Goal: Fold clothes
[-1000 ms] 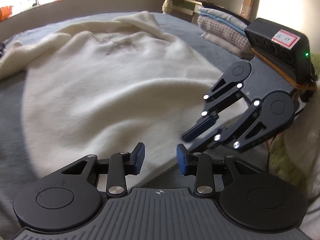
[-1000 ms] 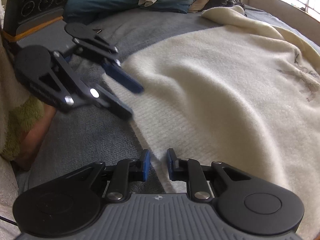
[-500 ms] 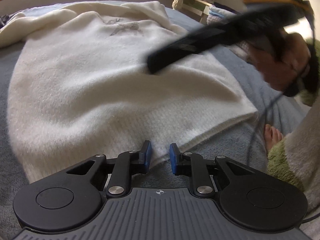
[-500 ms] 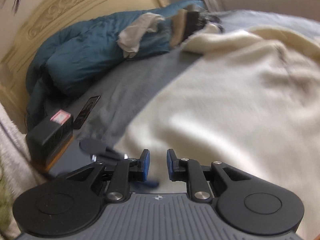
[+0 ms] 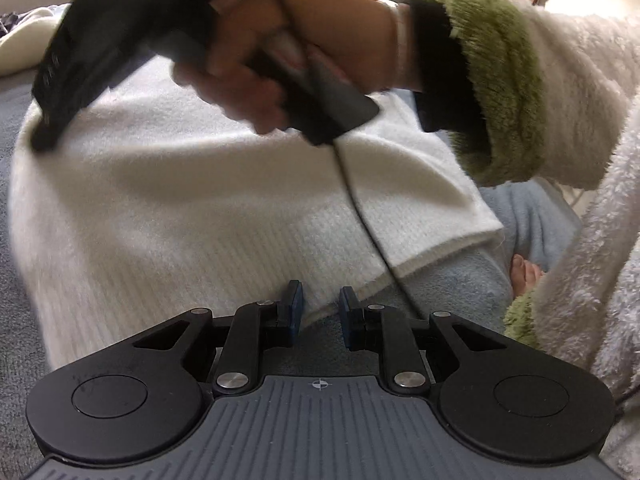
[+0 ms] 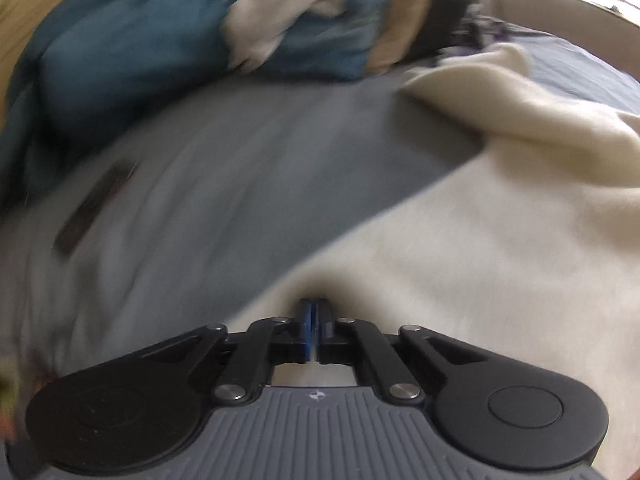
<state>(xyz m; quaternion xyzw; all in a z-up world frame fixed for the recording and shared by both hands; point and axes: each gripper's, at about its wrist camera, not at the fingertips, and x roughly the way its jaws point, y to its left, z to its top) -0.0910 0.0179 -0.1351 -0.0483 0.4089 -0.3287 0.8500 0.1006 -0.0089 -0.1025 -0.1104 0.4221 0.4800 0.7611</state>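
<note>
A cream knitted sweater [image 5: 180, 208] lies spread flat on the grey bedsheet [image 6: 240, 168]. My left gripper [image 5: 320, 304] sits low at its ribbed hem [image 5: 420, 256], and the hem's edge runs between the blue pads [image 5: 295, 306], which stand narrowly apart and pinch it. A hand [image 5: 280, 52] swings my right gripper [image 5: 52, 112], blurred, across above the sweater. In the right wrist view, my right gripper [image 6: 316, 320] is shut, pads touching and nothing visible between them, over the side edge of the sweater [image 6: 500, 260].
A teal duvet [image 6: 132, 52] and a pile of loose clothes [image 6: 288, 28] lie at the bed's far end. On the sheet rests a dark flat phone-like object [image 6: 92, 208]. A fuzzy sleeve with a green cuff [image 5: 500, 92] and a black cable [image 5: 360, 208] cross the left view.
The right gripper has swept fast sideways across the sweater and its jaws have shut. The left gripper's jaws have narrowed at the hem and it has sunk slightly.
</note>
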